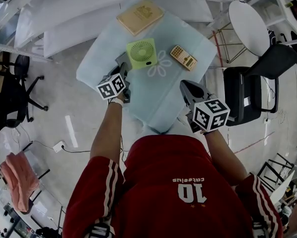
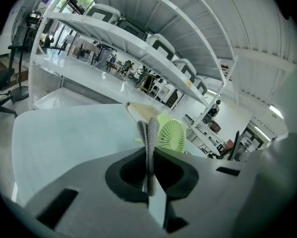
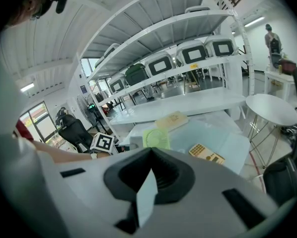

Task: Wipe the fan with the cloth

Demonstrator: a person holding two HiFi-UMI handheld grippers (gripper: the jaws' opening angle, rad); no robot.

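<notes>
Grey cloth (image 2: 151, 129) clamped in left gripper (image 2: 149, 153) jaws; right gripper (image 3: 151, 151) seemingly together.

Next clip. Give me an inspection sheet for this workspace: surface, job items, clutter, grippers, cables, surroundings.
Surface: pale table top with a flower mark.
Job's things: green fan on the table; grey cloth in the left gripper.
Clutter: tan book, calculator.
Grippers: left gripper shut on the cloth; right gripper shut, empty.
Cables: power strip with its cable on the floor.
Surroundings: white shelving, black chair, round white table.
</notes>
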